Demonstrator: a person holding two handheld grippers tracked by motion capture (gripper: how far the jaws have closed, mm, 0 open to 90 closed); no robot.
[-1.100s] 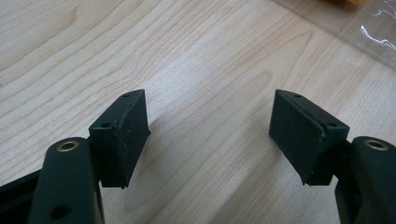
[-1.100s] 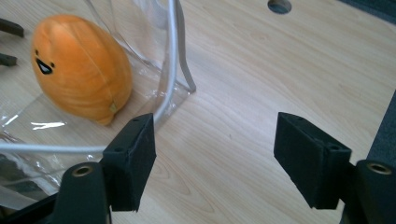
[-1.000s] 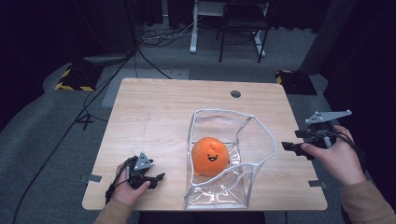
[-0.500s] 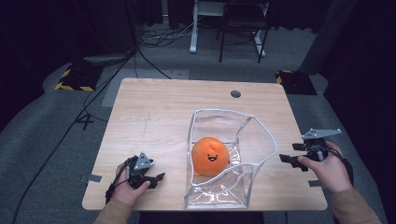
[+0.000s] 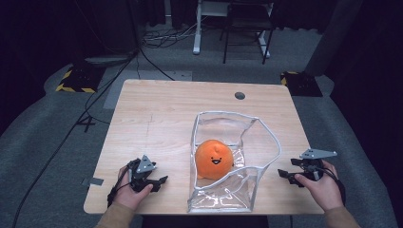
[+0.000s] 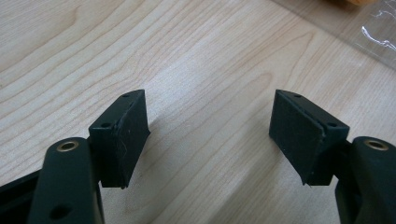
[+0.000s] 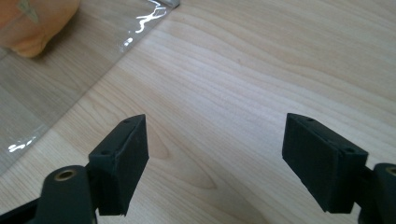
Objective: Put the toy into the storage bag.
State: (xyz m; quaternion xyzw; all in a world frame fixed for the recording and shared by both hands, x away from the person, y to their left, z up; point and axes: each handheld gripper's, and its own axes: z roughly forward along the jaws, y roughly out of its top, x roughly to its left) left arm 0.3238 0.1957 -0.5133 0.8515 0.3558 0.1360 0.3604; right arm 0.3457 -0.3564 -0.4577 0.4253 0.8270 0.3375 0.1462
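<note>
An orange plush toy [image 5: 215,158] with a smiling face sits inside a clear plastic bag [image 5: 266,137] that stands open on the wooden table [image 5: 157,123]. My left gripper [image 5: 160,183] rests near the front left, its jaws pointing toward the bag; it is open over bare wood [image 6: 210,107]. My right gripper [image 5: 285,168] is low at the front right, just beside the bag's right wall. Its jaws have just been opening and stand wide with nothing between them [image 7: 215,126]. In the right gripper view, the bag [image 7: 70,70] and the plush toy [image 7: 32,23] lie at the upper left.
A round cable hole [image 5: 240,95] sits near the table's far edge. Behind the table stand a chair [image 5: 247,28] and a white desk leg [image 5: 197,28]. Cables [image 5: 142,61] and yellow-black striped blocks [image 5: 76,80] lie on the grey floor.
My right hand has come down from above the table's right edge to the tabletop beside the bag. The left hand, bag and plush toy have not moved.
</note>
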